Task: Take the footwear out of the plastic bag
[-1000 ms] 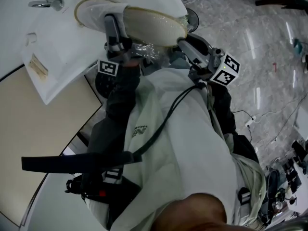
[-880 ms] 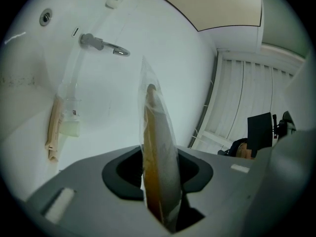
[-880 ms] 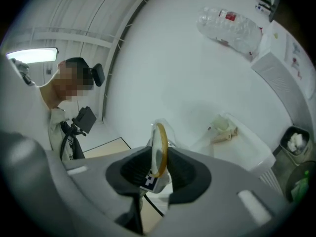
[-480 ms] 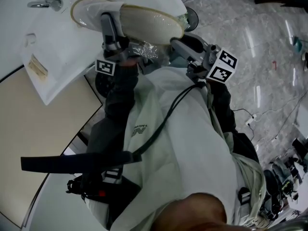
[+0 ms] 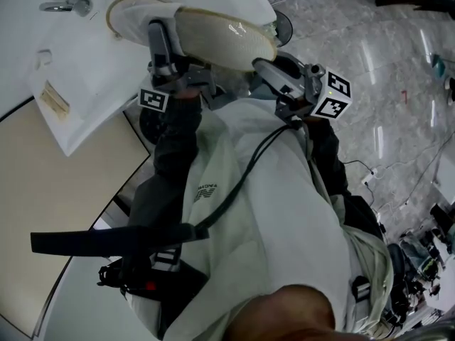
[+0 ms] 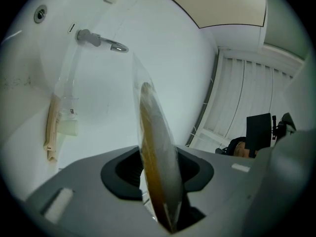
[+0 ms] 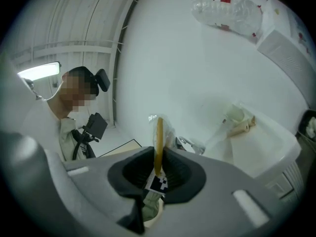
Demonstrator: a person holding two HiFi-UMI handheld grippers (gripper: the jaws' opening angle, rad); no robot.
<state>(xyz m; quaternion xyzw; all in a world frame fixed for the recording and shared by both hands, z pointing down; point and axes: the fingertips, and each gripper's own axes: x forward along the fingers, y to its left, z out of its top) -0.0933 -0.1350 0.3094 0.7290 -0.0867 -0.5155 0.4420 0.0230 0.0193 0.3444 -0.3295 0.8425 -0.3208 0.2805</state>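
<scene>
- The left gripper (image 5: 165, 55) has its jaws clamped on the flat pale slipper with a tan sole rim (image 5: 217, 35). In the left gripper view the slipper stands edge-on, wedged in the slot.
- The right gripper (image 5: 269, 68), at 3 o'clock of the slipper, has its jaws closing. The slipper's thin end stands between them with a little gap on either side.
- A clear plastic bag (image 7: 168, 130) sheathes the slipper.
- The slipper hangs over the front edge of the white desk (image 5: 106, 69), at 12 o'clock in the head view.
- A chrome tap (image 5: 65, 6) sits at 10 o'clock, well apart from the slipper.
- A tan wrapped packet (image 5: 55, 98) lies at 9 o'clock near the desk's corner.
- Open grey marble floor (image 5: 384, 62) spreads at 3 o'clock.
</scene>
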